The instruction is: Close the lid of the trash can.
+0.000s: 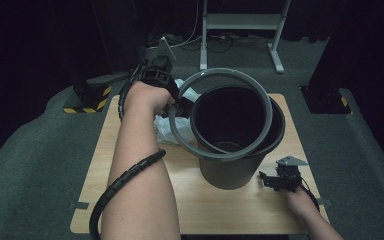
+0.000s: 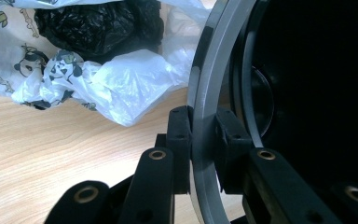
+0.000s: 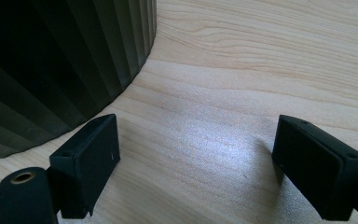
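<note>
Clearly the left gripper (image 2: 204, 140) clamps the grey ring (image 1: 260, 95) — right gripper (image 3: 196, 163) open — bin (image 1: 230, 172) bottom dark.

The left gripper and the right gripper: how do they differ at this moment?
The left gripper is shut on the grey ring, held tilted over the bin; the right gripper is open and holds nothing. The left one is raised, while the right one rests low on the table. Both have black jaws.
</note>
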Motion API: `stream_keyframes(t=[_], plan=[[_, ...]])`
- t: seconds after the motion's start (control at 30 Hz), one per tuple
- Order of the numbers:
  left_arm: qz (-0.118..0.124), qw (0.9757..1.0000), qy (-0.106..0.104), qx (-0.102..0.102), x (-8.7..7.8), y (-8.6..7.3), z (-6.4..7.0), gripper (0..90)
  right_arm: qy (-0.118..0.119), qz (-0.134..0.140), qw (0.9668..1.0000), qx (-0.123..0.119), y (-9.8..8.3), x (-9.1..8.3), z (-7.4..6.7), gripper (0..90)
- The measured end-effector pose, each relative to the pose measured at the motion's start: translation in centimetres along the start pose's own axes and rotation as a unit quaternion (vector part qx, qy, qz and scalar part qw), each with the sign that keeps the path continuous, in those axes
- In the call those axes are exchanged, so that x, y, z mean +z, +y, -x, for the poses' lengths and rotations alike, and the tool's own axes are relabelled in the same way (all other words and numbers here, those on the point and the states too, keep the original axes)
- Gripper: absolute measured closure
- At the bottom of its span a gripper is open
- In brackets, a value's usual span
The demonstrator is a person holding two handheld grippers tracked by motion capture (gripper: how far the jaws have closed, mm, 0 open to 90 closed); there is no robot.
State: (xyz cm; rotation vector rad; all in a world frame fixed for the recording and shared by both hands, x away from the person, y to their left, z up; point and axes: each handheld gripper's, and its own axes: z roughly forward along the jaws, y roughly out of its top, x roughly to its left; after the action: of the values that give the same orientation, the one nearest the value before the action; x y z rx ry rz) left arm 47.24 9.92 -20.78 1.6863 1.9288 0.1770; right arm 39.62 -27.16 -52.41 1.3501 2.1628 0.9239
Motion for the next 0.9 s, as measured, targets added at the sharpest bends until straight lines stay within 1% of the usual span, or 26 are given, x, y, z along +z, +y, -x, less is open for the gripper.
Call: stream_keyframes(t=[0.1, 0.13, 0.17, 0.2, 0.27, 0.37, 0.4, 0.43, 0.47, 0.53, 0.57, 0.67, 0.7, 0.8, 0.9], plan=[[0.000, 1.0000, -0.001, -0.001, 0.2, 0.0, 0.3, 77.7, 0.002, 0.000, 1.0000, -0.001, 0.0, 0.0, 0.0, 14.3], [-0.003, 1.0000, -0.001, 0.004, 0.2, 0.0, 0.3, 77.7, 0.002, 0.000, 1.0000, -0.001, 0.1, 0.1, 0.0, 14.3], [-0.004, 1.0000, -0.003, 0.005, 0.3, 0.0, 0.4, 77.7, 0.002, 0.000, 1.0000, -0.002, 0.1, 0.1, 0.0, 14.3], [-0.001, 1.0000, -0.002, 0.001, 0.4, -0.1, 0.6, 77.7, 0.002, 0.000, 1.0000, -0.003, 0.1, 0.1, 0.0, 14.3], [-0.003, 1.0000, -0.004, 0.004, 0.5, 0.0, 0.8, 77.7, 0.002, 0.000, 1.0000, -0.005, 0.1, 0.1, 0.0, 14.3], [-0.002, 1.0000, -0.006, 0.004, 0.7, 0.0, 1.2, 77.7, 0.003, 0.000, 1.0000, -0.005, 0.1, 0.1, 0.0, 14.3], [-0.005, 0.9999, -0.004, 0.011, 0.7, 0.0, 1.2, 77.7, 0.002, 0.000, 1.0000, -0.005, 0.1, 0.1, 0.0, 14.3], [-0.002, 1.0000, -0.005, 0.005, 0.8, 0.0, 1.3, 77.7, 0.002, 0.000, 1.0000, -0.005, 0.1, 0.1, 0.0, 14.3], [-0.001, 1.0000, -0.002, 0.005, 0.8, 0.1, 1.4, 77.7, 0.002, 0.000, 1.0000, -0.005, 0.1, 0.1, 0.0, 14.3], [-0.002, 1.0000, -0.002, 0.005, 0.7, 0.1, 1.4, 77.7, 0.002, 0.000, 1.0000, -0.005, 0.1, 0.1, 0.0, 14.4], [-0.002, 1.0000, 0.000, 0.009, 0.6, 0.2, 1.4, 77.7, 0.002, 0.001, 1.0000, -0.007, 0.1, 0.1, 0.1, 14.4], [0.000, 1.0000, -0.002, 0.010, 0.5, 0.2, 1.5, 77.7, 0.003, 0.000, 1.0000, -0.004, 0.1, 0.1, 0.0, 14.4], [0.005, 1.0000, -0.003, 0.007, 0.6, 0.2, 1.6, 77.7, 0.003, 0.000, 1.0000, -0.004, 0.1, 0.1, 0.0, 14.4], [0.001, 1.0000, -0.005, 0.008, 0.6, 0.2, 1.7, 77.7, 0.003, 0.000, 1.0000, -0.004, 0.1, 0.1, 0.0, 14.4], [0.001, 1.0000, -0.007, 0.005, 0.7, 0.2, 1.7, 77.7, 0.004, 0.000, 1.0000, -0.004, 0.1, 0.1, 0.0, 14.4]])
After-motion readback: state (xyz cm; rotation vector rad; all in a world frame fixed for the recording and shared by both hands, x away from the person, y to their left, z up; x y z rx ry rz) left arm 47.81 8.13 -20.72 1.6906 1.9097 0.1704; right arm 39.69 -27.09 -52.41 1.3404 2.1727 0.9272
